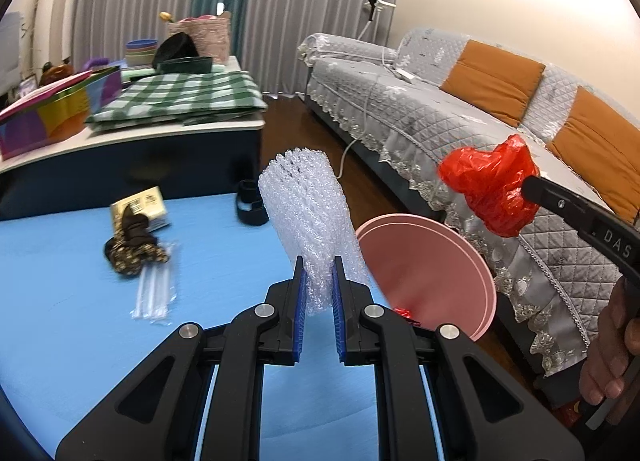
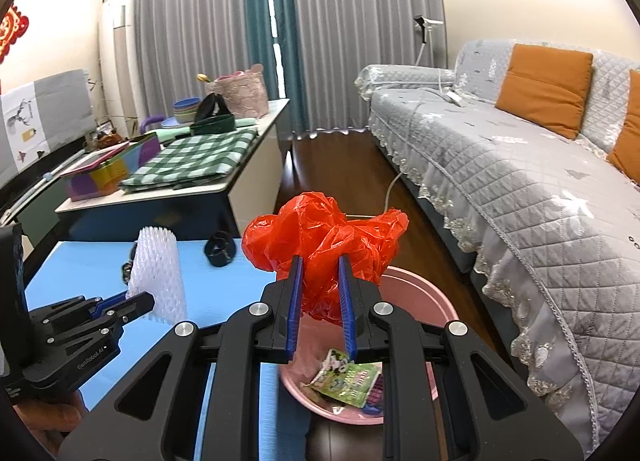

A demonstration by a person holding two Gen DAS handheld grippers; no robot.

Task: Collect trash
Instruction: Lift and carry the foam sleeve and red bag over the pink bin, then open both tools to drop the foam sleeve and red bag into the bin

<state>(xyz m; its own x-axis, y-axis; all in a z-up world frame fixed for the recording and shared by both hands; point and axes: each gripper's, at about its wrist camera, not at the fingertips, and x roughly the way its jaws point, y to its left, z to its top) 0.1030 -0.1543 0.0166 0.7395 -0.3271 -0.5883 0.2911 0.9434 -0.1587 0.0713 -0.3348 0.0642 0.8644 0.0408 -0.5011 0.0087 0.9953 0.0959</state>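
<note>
My left gripper is shut on a roll of clear bubble wrap and holds it upright above the blue table; the roll also shows in the right wrist view. My right gripper is shut on a crumpled red plastic bag and holds it over the pink basin. The bag and basin also show in the left wrist view, right of the table. Snack wrappers lie inside the basin.
On the table lie a brown patterned scrunchie, a small box, clear plastic sleeves and a black strap. A desk with a checked cloth stands behind. A grey sofa runs along the right.
</note>
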